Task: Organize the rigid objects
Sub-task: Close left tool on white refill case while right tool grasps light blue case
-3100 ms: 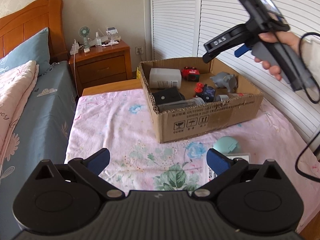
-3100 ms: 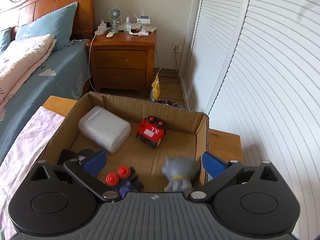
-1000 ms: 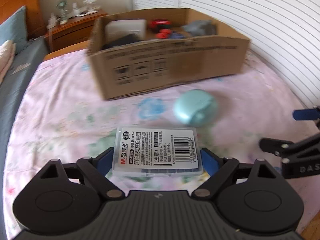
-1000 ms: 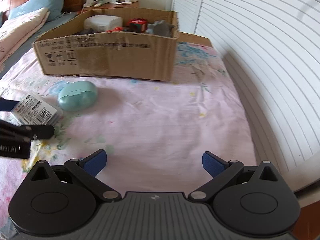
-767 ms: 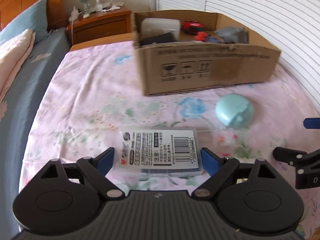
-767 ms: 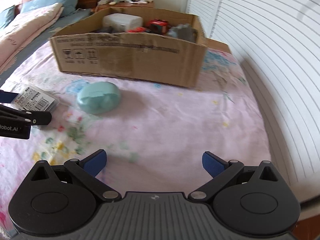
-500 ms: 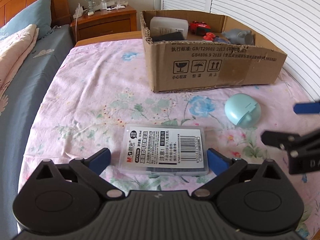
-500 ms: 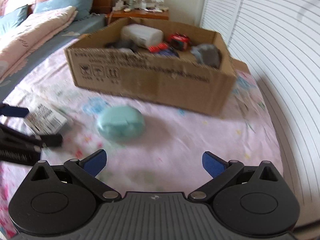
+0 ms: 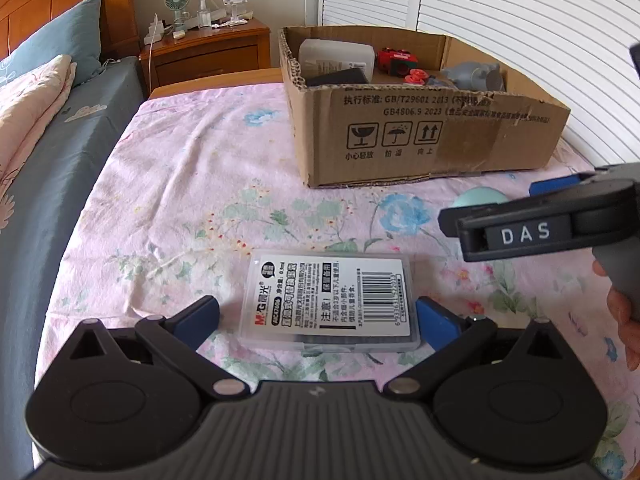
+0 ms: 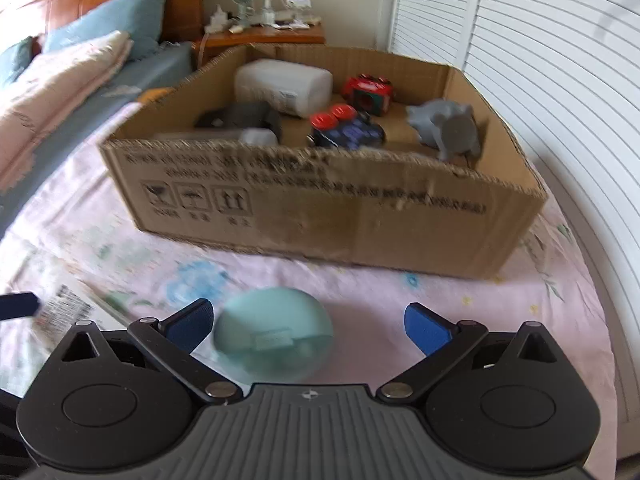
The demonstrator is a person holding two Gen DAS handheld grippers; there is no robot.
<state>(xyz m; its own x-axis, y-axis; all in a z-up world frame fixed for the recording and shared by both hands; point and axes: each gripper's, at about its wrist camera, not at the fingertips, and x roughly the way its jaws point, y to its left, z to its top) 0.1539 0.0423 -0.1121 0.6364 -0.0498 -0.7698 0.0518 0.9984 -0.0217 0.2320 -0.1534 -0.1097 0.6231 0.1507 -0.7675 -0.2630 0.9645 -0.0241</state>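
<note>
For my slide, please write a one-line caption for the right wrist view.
Open right gripper over a mint round case on the floral sheet, before a filled cardboard box.

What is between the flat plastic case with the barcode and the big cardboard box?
Only bare flowered bedsheet. The left wrist view shows the clear plastic case lying flat, apart from the cardboard box, with nothing else on the stretch between them.
</note>
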